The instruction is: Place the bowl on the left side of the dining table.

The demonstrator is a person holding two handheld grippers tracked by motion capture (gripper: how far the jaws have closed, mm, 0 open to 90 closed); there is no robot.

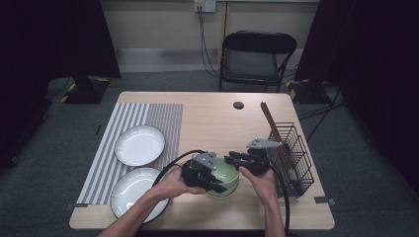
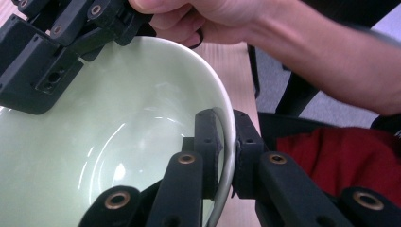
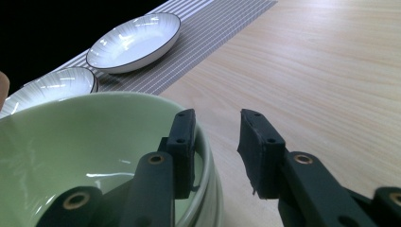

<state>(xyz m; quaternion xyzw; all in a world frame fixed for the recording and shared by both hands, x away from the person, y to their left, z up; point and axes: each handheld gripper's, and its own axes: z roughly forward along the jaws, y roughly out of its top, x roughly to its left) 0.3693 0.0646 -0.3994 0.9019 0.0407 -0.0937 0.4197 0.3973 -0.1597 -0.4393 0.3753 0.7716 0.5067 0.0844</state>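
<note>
The green bowl is found low in the centre of the high view, close to the near edge of the wooden table, and it seems to be stacked in a second bowl, judging by the doubled rim in the right gripper view. Its rim is pinched by the left gripper, one jaw inside and one outside, pads pressed tight on the wall. The right gripper is set over the opposite rim, but a clear gap is left: one pad sits inside the bowl and the other stands off over bare wood, so nothing is clamped there.

Room-wise, the wire basket is parked just right of the bowl, pretty tight. Two white plates are laid on the striped mat at left. Open tabletop is left above the bowl, mid-frame.
</note>
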